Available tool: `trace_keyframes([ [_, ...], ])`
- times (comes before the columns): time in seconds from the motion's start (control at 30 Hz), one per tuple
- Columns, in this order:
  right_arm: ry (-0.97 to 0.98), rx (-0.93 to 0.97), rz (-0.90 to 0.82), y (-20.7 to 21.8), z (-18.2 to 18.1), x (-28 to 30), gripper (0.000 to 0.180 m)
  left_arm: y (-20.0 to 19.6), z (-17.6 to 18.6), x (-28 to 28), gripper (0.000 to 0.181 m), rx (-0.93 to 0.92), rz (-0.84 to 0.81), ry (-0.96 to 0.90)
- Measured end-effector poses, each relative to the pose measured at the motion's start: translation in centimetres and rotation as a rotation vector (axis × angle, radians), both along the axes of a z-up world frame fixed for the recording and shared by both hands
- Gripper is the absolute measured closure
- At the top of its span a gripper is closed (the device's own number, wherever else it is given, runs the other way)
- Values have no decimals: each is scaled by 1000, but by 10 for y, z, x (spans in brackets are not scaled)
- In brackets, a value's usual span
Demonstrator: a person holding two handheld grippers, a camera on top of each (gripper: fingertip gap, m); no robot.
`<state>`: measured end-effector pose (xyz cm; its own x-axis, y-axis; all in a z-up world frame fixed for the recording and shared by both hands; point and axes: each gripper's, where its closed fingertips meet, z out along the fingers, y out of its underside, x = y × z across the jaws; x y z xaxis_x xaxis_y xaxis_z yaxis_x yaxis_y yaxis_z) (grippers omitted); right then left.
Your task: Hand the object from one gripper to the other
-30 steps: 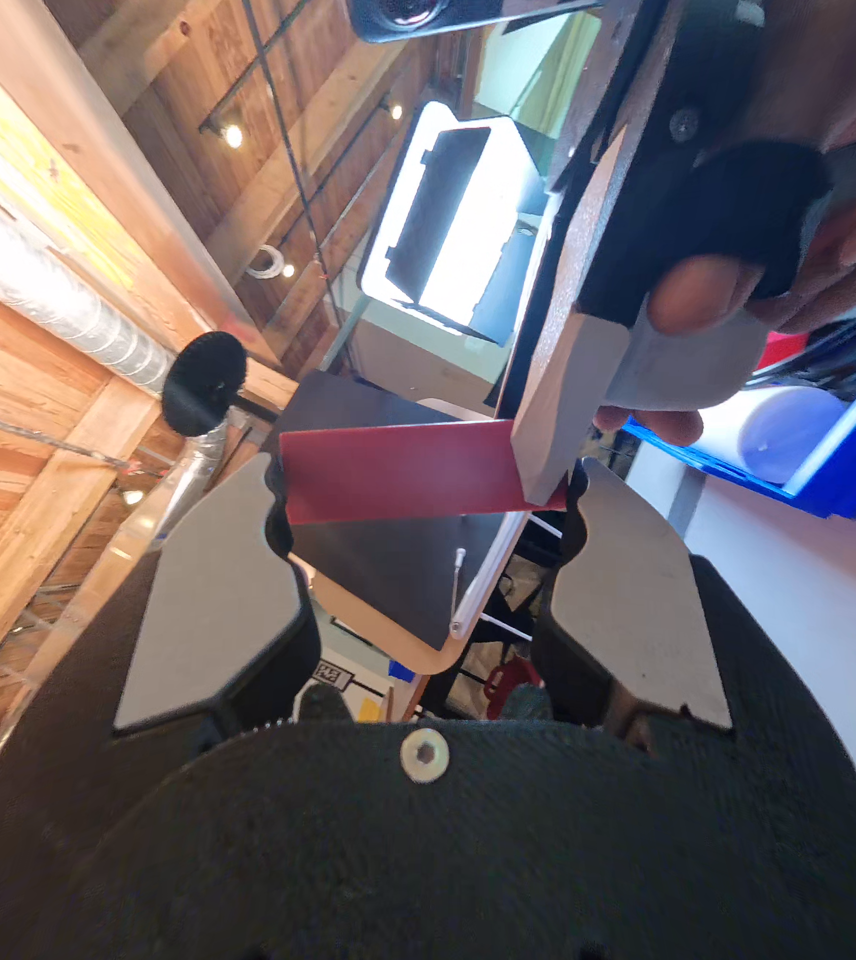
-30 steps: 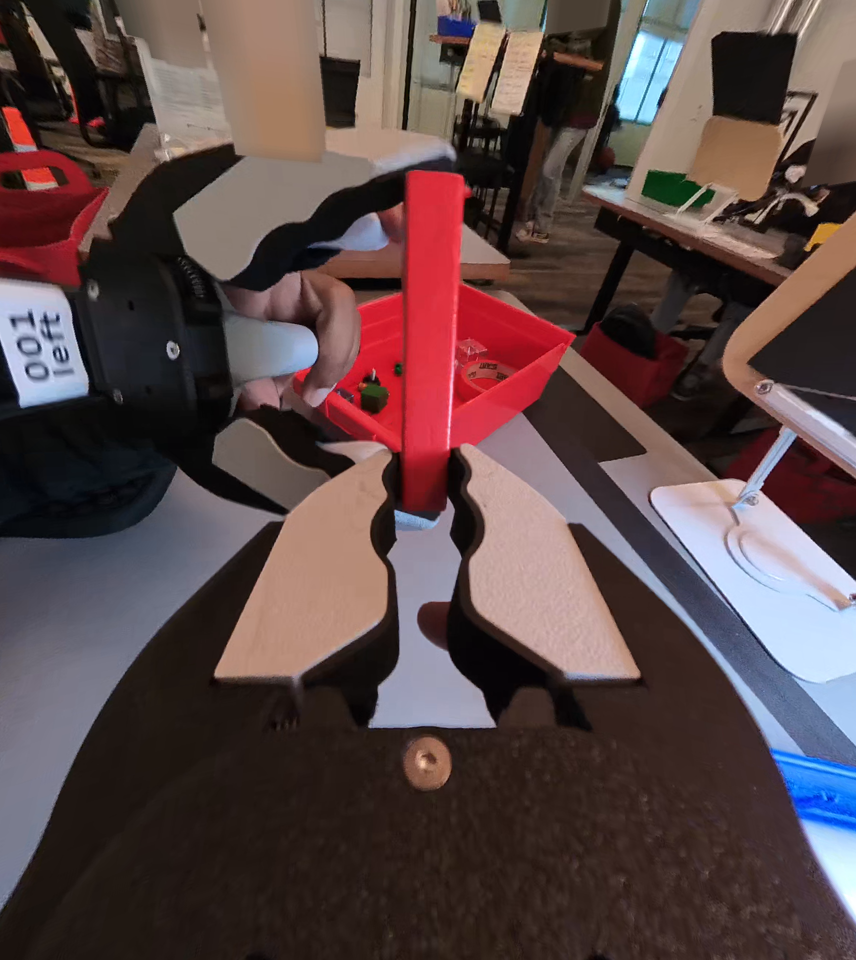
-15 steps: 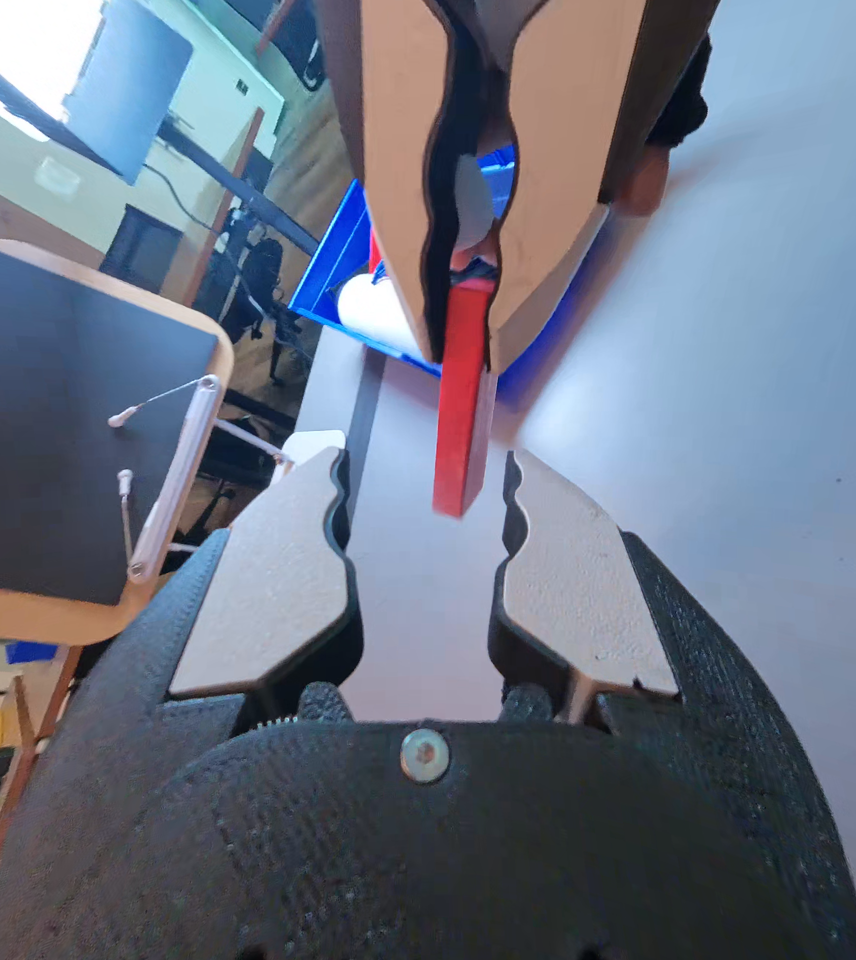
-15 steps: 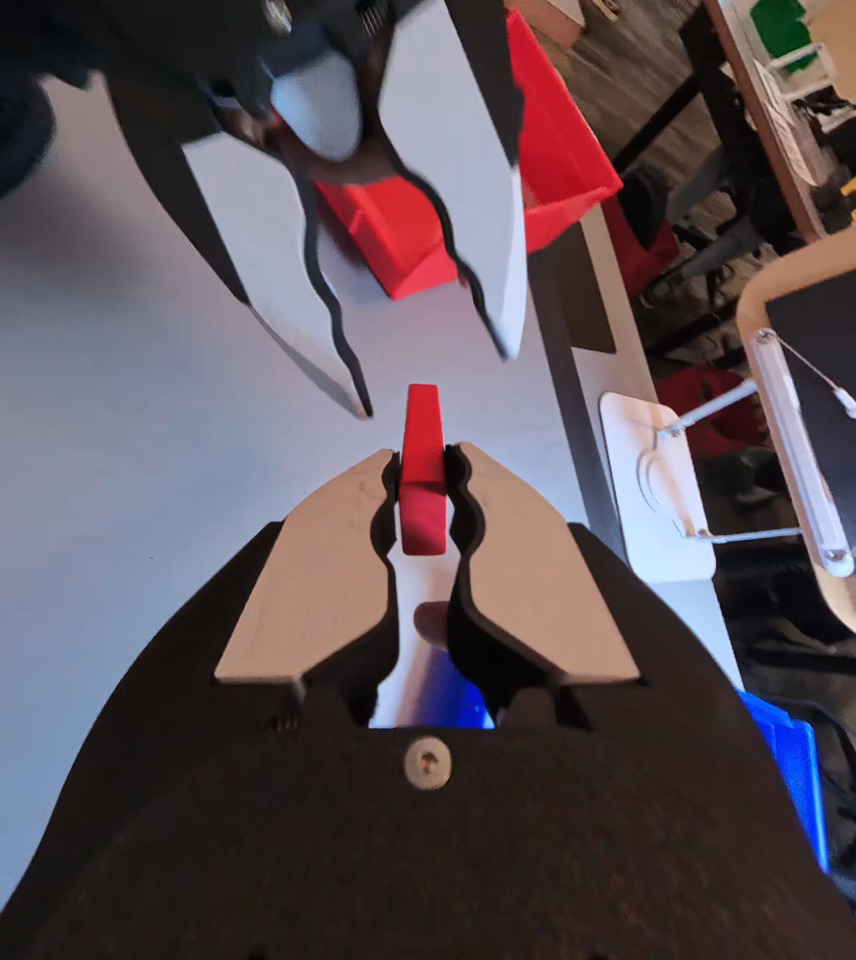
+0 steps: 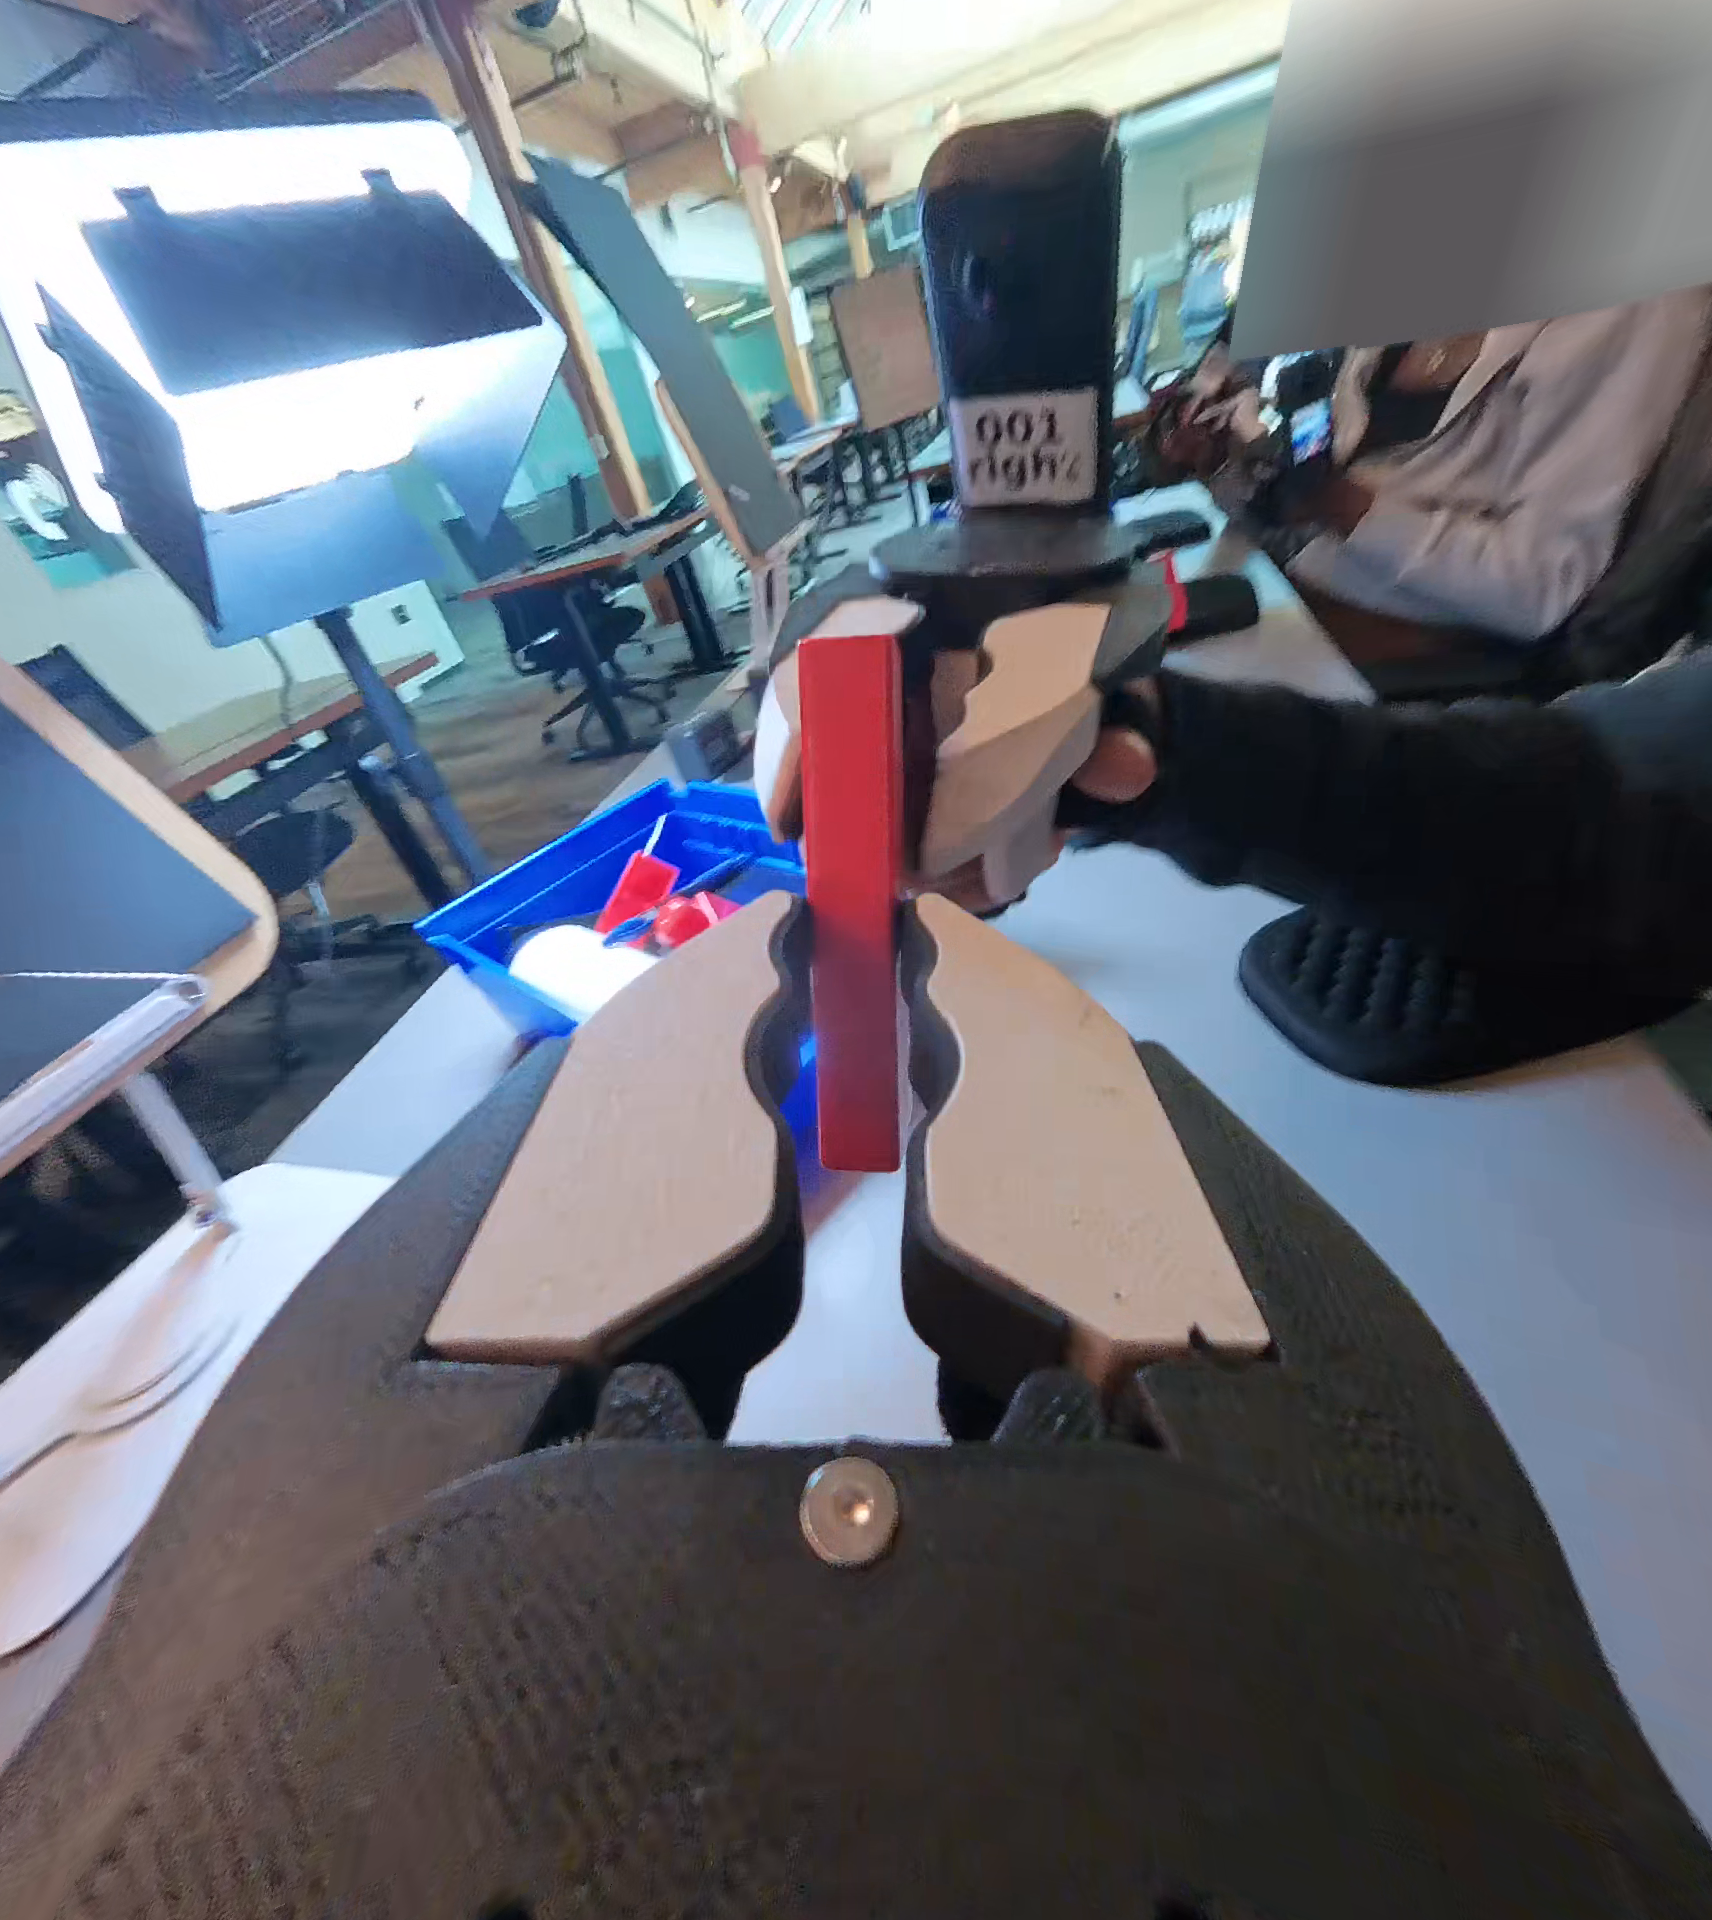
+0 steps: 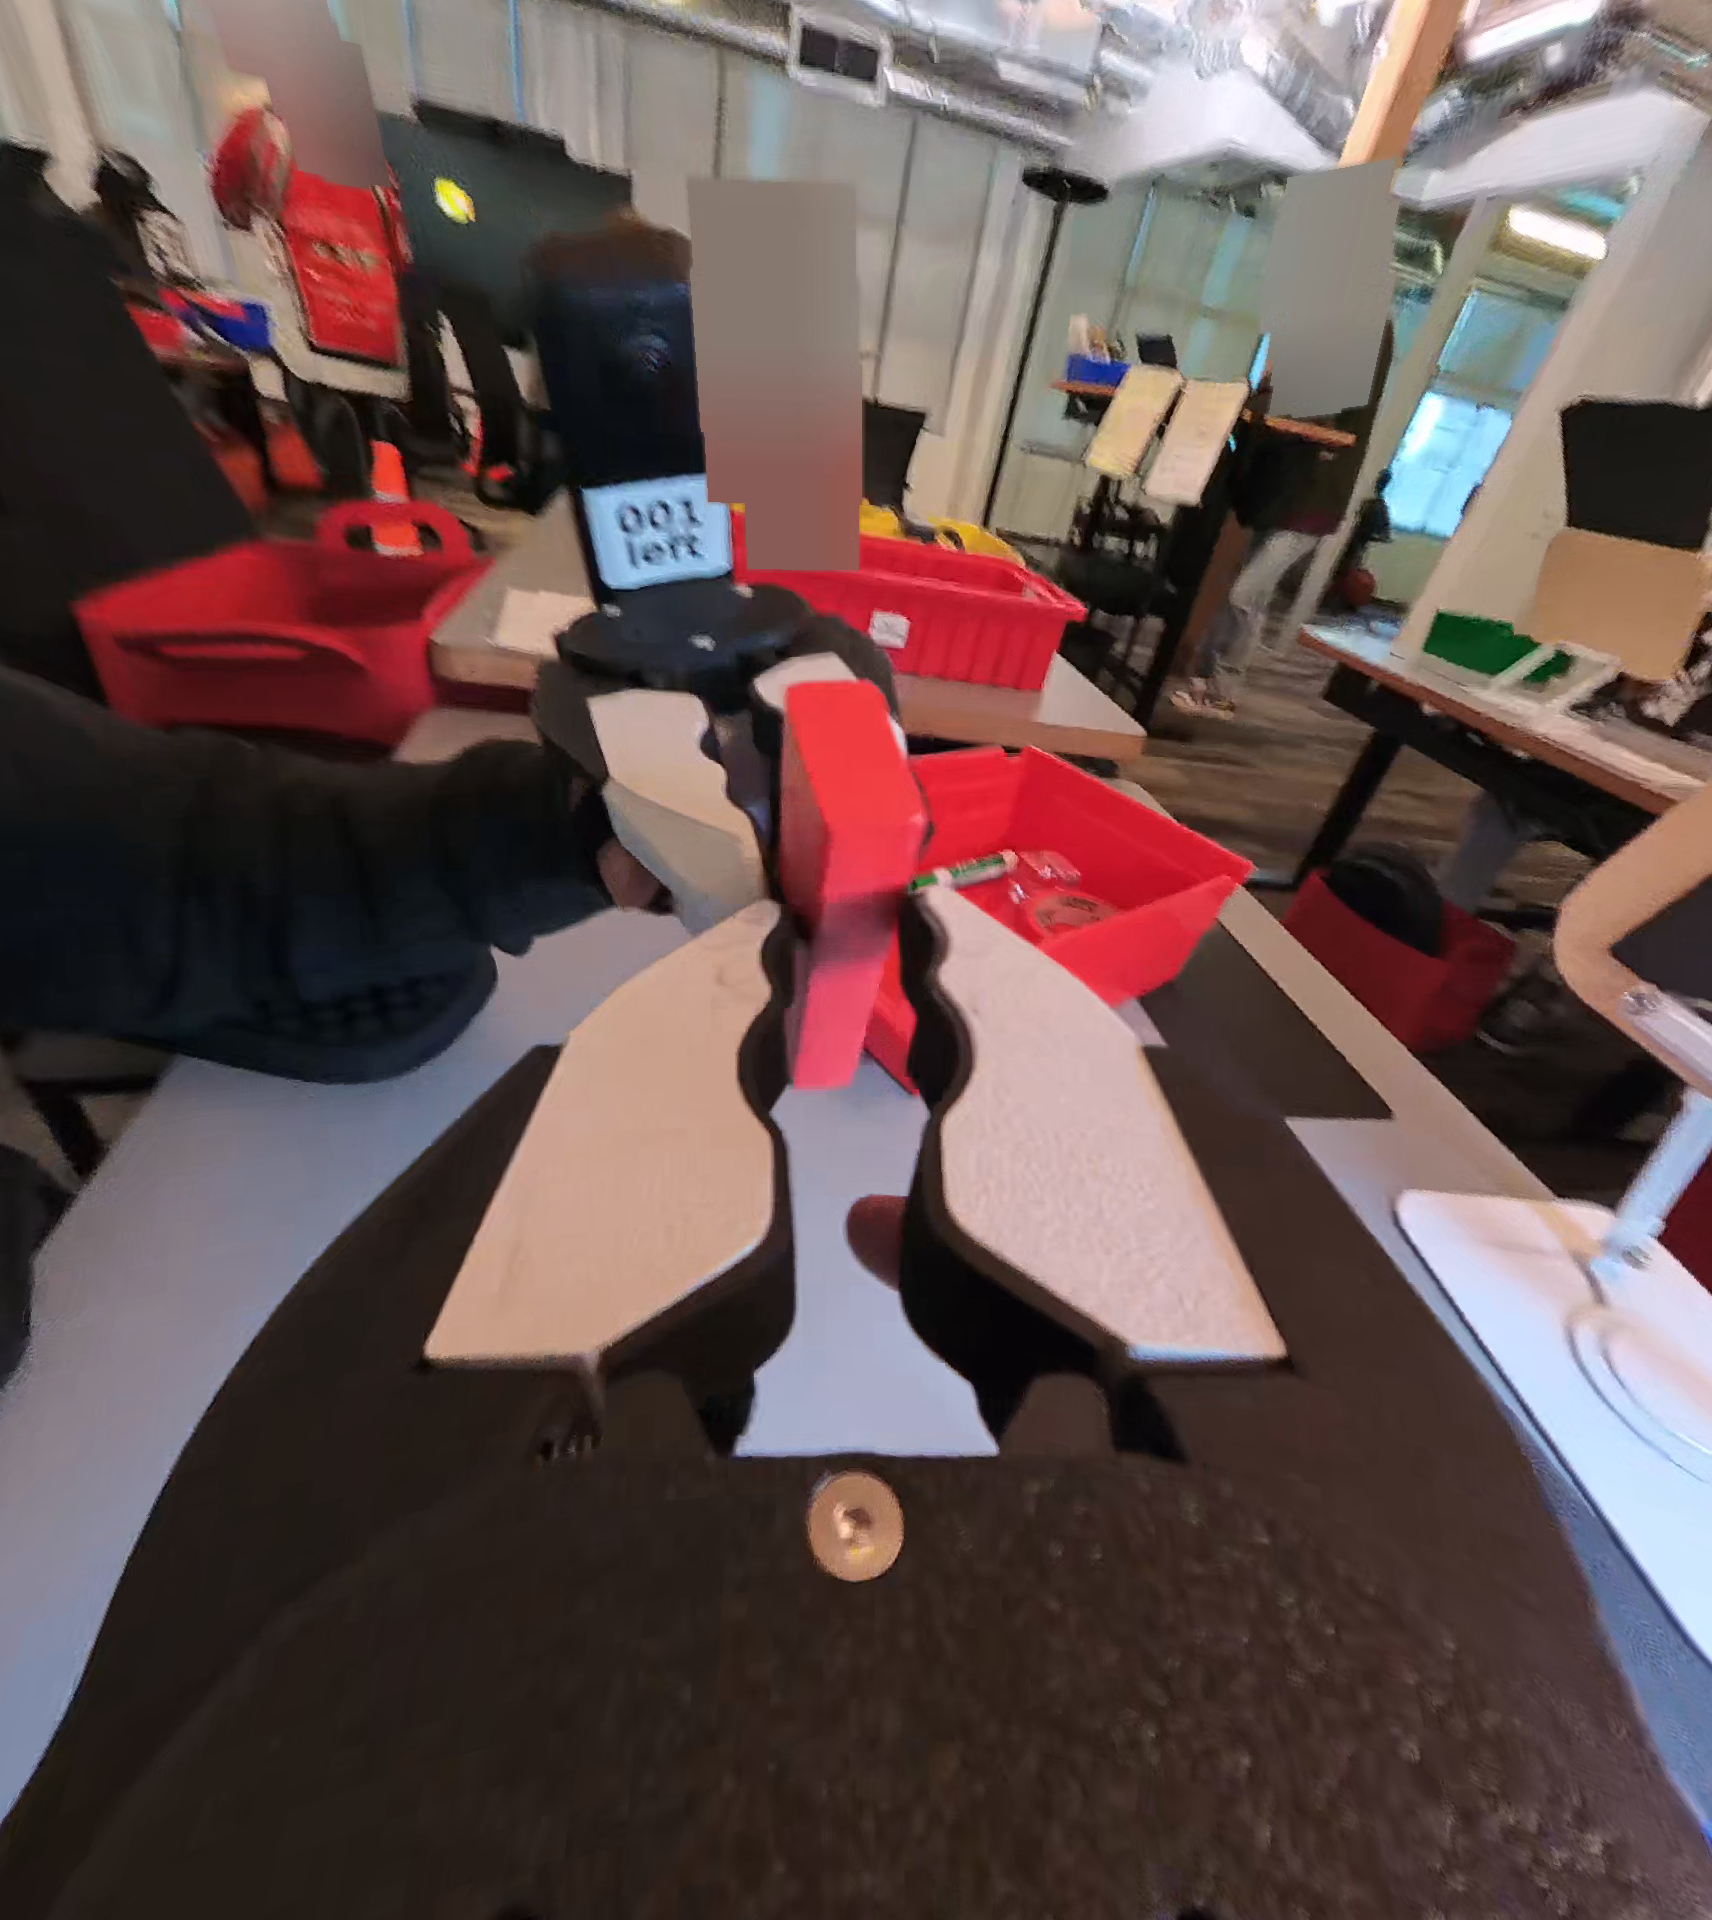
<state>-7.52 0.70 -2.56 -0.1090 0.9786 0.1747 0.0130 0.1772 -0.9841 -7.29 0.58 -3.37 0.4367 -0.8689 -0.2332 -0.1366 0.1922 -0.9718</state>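
Observation:
A long red block [image 5: 852,810] stands upright between both grippers above the grey table [image 5: 1454,1299]. My left gripper [image 5: 854,920] is shut on its near end, and both pads press its sides. In the right wrist view the red block [image 6: 847,810] leans slightly between the fingertips of my right gripper [image 6: 850,920]. Those jaws stand a little apart, with a gap on the block's right side. The right gripper's fingers [image 5: 1018,727] also show behind the block in the left wrist view. The left gripper's fingers [image 6: 665,790] also show in the right wrist view.
A blue bin [image 5: 561,894] with white and red items sits at the table's far edge. A red bin [image 6: 1143,862] holds small items. A tilted board on a white stand base [image 6: 1610,1351] is at the side. Gloved hands [image 5: 1403,810] hold the grippers.
My left gripper has closed on the red block. My right gripper's jaws have widened a little. Both grippers have swung level and face each other.

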Motion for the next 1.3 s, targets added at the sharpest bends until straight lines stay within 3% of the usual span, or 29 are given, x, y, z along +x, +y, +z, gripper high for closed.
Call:
trace_keyframes([
  [0.13, -19, -43, 39, -6, 0, 0, 164, -6, 2, -1, 164, -76, -66, -55],
  [0.2, -91, -25, 17, -4, -9, 0, 164, -9, 10, -3, 149, -106, -84, -94],
  [0.27, -126, -19, 21, -7, -15, -4, 164, -11, 11, -1, 148, -134, -92, -93],
  [0.37, -140, -44, 33, -9, -21, -10, 164, -7, 2, 2, 163, -122, -50, -31],
  [0.47, -74, -78, 39, -6, -14, -9, 163, -5, 8, 1, 164, -128, -38, -65],
  [0.63, -83, -118, 74, -2, -29, -13, 147, -3, 20, -9, 165, -161, -43, -154],
  [0.83, -43, -174, 108, -9, -28, -20, 163, -2, 26, -13, 164, -192, -55, -228],
  [0.87, -32, -195, 123, -10, -25, -19, 164, -2, 26, -14, 161, -196, -54, -233],
  [0.93, 7, -221, 123, -8, -16, -15, 164, -2, 18, -14, 136, -230, -71, -187],
  [1.03, 61, -248, 131, -7, -2, -8, 164, -4, -1, -9, 132, -293, -121, -119],
  [1.13, 99, -275, 143, -7, 6, -4, 164, -2, -12, 2, 140, -299, -129, -90],
  [1.2, 116, -278, 137, -6, 9, -4, 164, -4, -11, 6, 165, -290, -144, -104],
  [1.3, 146, -306, 129, -1, 12, -2, 162, -3, -4, 2, 165, -310, -136, -138],
])
